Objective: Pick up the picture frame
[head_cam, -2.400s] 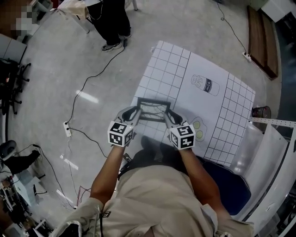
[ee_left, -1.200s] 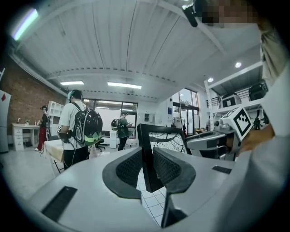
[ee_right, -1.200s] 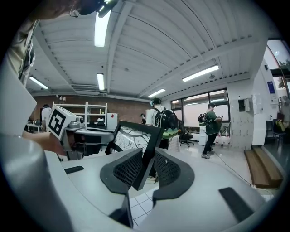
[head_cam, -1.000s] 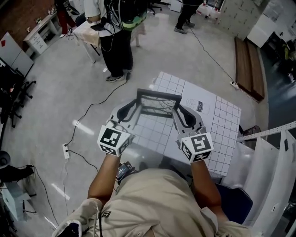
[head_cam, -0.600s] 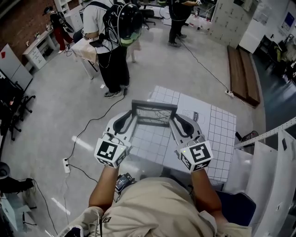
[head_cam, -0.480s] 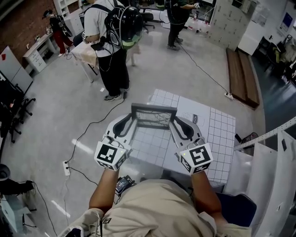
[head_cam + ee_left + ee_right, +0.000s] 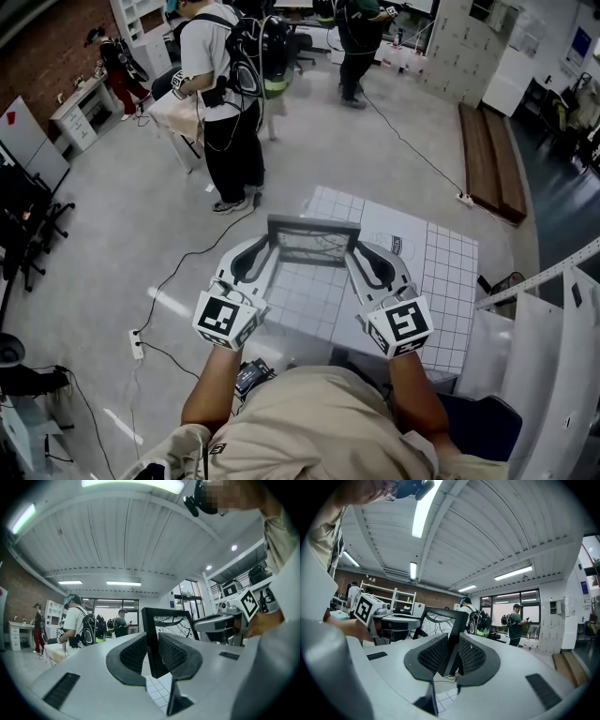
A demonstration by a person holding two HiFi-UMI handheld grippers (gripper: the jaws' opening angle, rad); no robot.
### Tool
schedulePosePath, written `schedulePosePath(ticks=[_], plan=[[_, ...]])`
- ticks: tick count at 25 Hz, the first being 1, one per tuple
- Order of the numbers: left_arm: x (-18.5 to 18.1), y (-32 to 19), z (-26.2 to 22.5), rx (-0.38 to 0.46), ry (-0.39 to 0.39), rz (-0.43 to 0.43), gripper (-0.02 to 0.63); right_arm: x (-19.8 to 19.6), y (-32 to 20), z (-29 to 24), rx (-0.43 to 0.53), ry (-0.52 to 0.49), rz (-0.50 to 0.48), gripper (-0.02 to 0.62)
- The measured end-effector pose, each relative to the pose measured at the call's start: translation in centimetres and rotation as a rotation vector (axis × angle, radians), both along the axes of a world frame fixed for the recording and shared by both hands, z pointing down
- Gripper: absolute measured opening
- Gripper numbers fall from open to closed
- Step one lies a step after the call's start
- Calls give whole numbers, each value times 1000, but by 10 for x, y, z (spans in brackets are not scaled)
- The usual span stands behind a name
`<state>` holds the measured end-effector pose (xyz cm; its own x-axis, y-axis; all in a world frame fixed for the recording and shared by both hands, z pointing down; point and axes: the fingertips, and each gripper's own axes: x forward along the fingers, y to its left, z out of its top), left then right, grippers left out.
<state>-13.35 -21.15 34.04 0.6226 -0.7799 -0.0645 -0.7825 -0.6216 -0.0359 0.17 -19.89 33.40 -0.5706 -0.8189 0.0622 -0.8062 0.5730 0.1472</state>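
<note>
A black picture frame (image 7: 312, 241) with a line drawing inside is held up in the air between both grippers, well above the gridded white mat (image 7: 394, 272). My left gripper (image 7: 263, 250) is shut on the frame's left edge (image 7: 151, 639). My right gripper (image 7: 354, 253) is shut on the frame's right edge (image 7: 451, 646). In both gripper views the frame stands upright between the black ribbed pads (image 7: 136, 652), with the ceiling behind it.
The mat lies on a low table (image 7: 361, 347) in front of the person. A person with a backpack (image 7: 225, 103) stands by a small table (image 7: 178, 112) beyond it. Cables and a power strip (image 7: 138, 339) lie on the floor at left. White boards (image 7: 544, 328) stand at right.
The frame has been lifted off the mat and raised towards the head camera, both grippers staying shut on its sides. In the last half second it has barely moved.
</note>
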Motion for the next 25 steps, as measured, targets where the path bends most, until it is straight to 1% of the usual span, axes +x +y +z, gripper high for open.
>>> schedulePosePath(ticks=[19, 25], plan=[[0, -1, 2, -4, 2, 1, 77, 0, 0, -1, 3, 7, -3, 80], [-1, -2, 7, -17, 0, 0, 77, 0, 0, 2, -5, 6, -6, 74]])
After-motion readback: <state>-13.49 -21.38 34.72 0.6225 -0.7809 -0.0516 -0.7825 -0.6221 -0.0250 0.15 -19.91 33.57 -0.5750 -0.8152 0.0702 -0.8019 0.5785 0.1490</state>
